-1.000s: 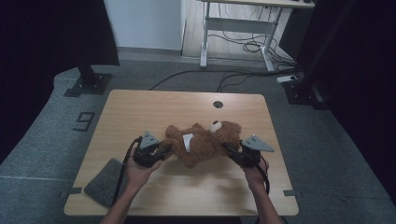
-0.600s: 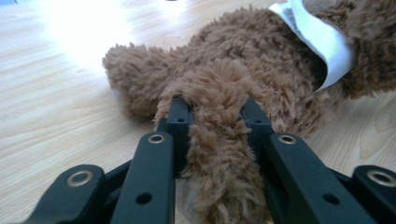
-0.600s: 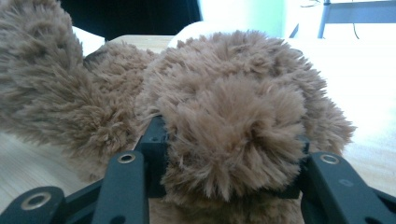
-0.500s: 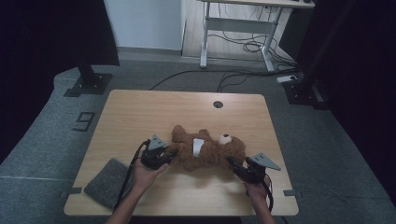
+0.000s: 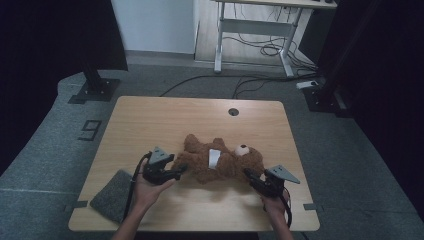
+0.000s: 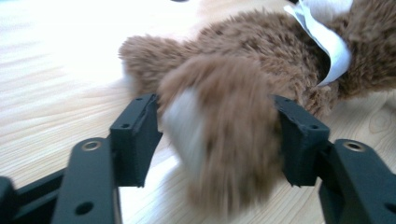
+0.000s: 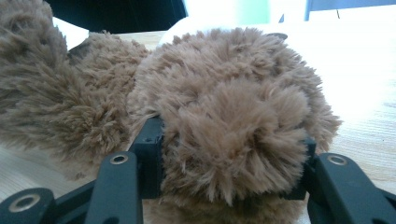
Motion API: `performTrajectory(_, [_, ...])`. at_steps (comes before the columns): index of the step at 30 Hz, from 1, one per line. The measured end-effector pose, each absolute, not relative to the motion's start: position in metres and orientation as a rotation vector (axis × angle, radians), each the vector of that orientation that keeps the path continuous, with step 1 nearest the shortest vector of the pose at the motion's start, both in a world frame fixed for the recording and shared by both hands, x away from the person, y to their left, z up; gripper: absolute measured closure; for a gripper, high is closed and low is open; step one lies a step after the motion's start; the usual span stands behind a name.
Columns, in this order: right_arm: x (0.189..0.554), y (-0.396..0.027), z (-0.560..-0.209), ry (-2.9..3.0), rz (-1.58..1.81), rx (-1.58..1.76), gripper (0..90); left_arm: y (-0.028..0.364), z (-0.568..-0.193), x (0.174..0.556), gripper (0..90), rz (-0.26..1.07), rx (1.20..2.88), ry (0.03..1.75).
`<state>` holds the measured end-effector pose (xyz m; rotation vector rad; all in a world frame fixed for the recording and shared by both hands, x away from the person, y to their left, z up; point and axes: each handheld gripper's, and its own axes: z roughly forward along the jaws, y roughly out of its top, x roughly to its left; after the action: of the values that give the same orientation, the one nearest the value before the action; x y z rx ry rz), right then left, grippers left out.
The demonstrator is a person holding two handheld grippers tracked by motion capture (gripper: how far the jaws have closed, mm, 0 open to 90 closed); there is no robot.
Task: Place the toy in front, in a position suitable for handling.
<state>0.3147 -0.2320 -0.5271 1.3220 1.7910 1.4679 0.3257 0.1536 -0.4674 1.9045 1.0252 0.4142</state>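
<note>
The teddy bear (image 5: 220, 162) lies on its back near the front middle of the tabletop (image 5: 165, 120), head toward the right hand-held gripper (image 5: 251, 178) and feet toward the left hand-held gripper (image 5: 181, 170).

Left hand-held gripper (image 6: 217, 135): the jaws have just been opening. They stand wide with a blurred foot between them; a gap shows at one pad, so the foot is not gripped.

Right hand-held gripper (image 7: 231, 163): the jaws have just been opening slightly, yet the pads press into a tuft of the bear's head, so the grip holds.

Risks:
- With one end released, any pull at the head would likely drag or swing the bear across the tabletop.
- The right grip sits on loose plush; the fur may slip out under load.
- The freed foot may snag on the open left jaws as they withdraw.

Changes from the earlier frames: the bear was stretched between both hand-held grippers farther back; it now rests nearer the front edge. The grey cloth (image 5: 111, 195) at the front left corner is unmoved.
</note>
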Motion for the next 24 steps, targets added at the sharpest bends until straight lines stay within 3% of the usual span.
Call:
performTrajectory(6, [0.315,-0.231,-0.526,1.788,1.453,1.33,46.5,0.184,-0.459,0.307,27.5,0.47,1.875,1.073])
performTrajectory(14, [0.312,-0.23,-0.527,1.79,1.451,1.328,46.5,0.226,-0.466,0.281,26.8,0.619,1.86,1.201])
performTrajectory(24, [0.312,-0.224,-0.527,1.794,1.459,1.326,46.3,0.244,-0.483,0.27,25.4,0.631,1.917,1.287])
